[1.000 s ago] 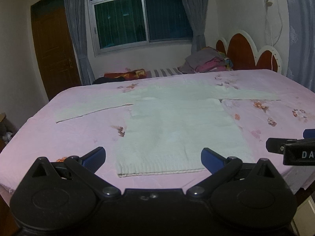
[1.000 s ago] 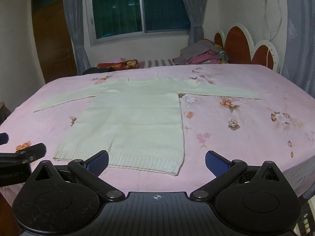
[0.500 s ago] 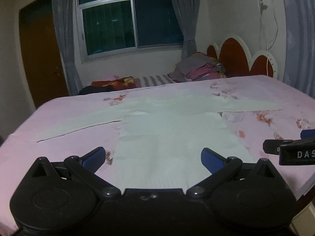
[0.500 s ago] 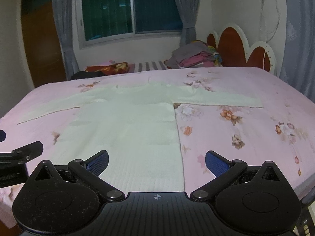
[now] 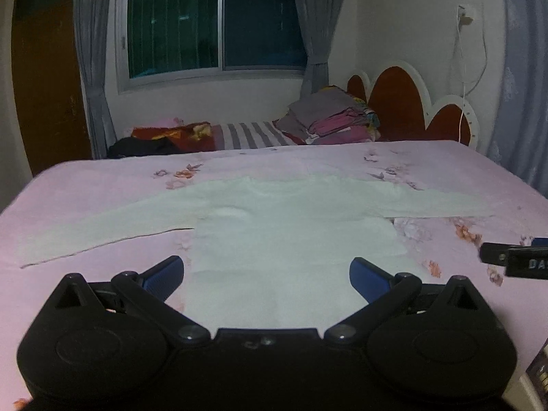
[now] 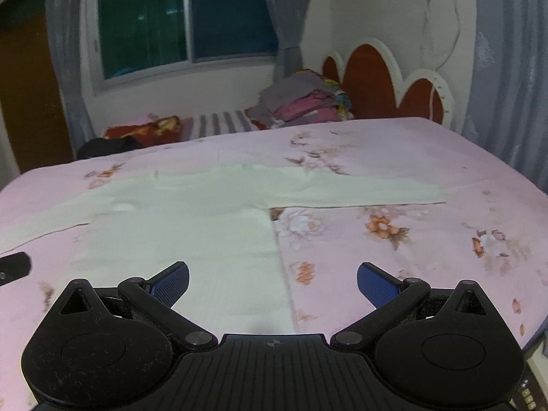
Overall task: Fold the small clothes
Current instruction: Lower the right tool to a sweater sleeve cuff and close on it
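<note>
A pale cream long-sleeved sweater [image 5: 291, 233] lies flat on the pink flowered bedsheet [image 5: 102, 185], sleeves spread out to both sides. My left gripper [image 5: 266, 275] hovers open low over the sweater's lower body, nothing between its blue pads. In the right wrist view the same sweater [image 6: 191, 226] fills the left half. My right gripper [image 6: 273, 282] is open over the sweater's right side edge, also empty. The sweater's hem is hidden behind both gripper bodies. The tip of the right gripper [image 5: 513, 260] shows at the right edge of the left wrist view.
A stack of folded clothes [image 5: 332, 116] sits at the far side by the red scalloped headboard [image 5: 404, 106]. Dark and red fabrics [image 5: 164, 138] lie at the far left beneath the window. The sheet to the right [image 6: 428, 239] carries no clothes.
Both grippers have dropped lower and moved forward over the sweater; its hem, visible a second ago, is now hidden under them. Both stayed open.
</note>
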A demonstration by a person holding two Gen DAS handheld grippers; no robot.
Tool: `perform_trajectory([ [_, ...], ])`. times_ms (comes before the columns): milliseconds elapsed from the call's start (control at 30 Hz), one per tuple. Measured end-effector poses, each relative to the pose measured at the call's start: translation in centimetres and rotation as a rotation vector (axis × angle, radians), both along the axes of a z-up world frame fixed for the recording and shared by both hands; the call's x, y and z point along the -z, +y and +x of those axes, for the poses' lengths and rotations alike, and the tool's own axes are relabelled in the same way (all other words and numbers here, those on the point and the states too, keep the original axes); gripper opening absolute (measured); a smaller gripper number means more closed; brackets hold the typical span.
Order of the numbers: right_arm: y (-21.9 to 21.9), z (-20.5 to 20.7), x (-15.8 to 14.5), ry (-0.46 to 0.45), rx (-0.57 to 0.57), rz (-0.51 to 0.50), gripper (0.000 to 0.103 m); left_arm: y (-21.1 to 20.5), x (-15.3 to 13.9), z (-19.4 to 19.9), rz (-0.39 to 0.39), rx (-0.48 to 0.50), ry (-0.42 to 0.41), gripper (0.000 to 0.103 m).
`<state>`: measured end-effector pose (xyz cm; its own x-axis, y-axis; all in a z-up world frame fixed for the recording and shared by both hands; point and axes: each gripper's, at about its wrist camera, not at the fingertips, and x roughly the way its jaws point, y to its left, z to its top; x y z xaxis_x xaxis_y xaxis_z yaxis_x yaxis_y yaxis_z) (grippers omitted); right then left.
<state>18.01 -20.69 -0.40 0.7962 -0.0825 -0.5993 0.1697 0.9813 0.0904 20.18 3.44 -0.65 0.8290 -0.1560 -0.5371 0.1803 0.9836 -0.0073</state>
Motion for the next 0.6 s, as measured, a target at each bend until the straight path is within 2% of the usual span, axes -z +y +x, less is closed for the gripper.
perform_trajectory([
  [167, -5.0, 2.4, 0.3, -0.006, 0.039, 0.038, 0.103, -0.8, 1.4, 3.5, -0.098, 0.004, 0.065, 0.103],
  [233, -7.0, 3.3, 0.4, -0.011, 0.060, 0.046, 0.103, -1.6, 1.9, 4.6, -0.113, 0.003, 0.085, 0.103],
  [333, -11.2, 5.8, 1.3, -0.016, 0.095, 0.068, 0.103, -3.5, 2.4, 6.5, -0.070, -0.012, 0.093, 0.103],
  [600, -25.2, 12.9, 5.7, -0.025, 0.234, 0.215, 0.102, -8.9, 4.2, 12.8, 0.025, -0.066, 0.171, 0.103],
])
